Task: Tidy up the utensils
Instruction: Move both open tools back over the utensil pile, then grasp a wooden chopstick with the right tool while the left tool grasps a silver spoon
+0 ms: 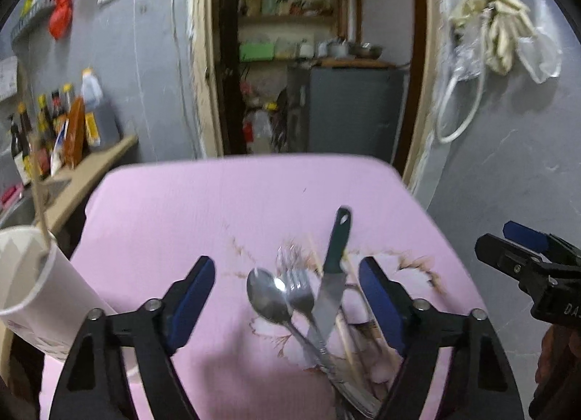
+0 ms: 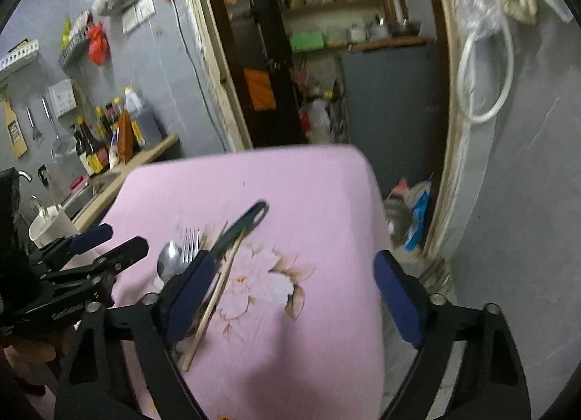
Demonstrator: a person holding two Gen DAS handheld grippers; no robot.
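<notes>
A counter (image 1: 189,209) under a pink, flower-printed cloth (image 2: 290,180) carries a spoon (image 1: 267,298), a fork (image 1: 301,294), a green-handled knife (image 1: 334,267) and wooden chopsticks (image 2: 214,296) lying bunched together, with a white cup (image 1: 43,293) at its left edge.

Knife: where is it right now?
Left wrist view: the knife lies on the pink cloth between the open jaws, just right of the fork, green handle pointing away.

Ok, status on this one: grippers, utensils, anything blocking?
Left gripper open over the spoon, fork and knife. Right gripper open, empty. Chopsticks beside the pile. Cup at left. Nothing blocking.
</notes>
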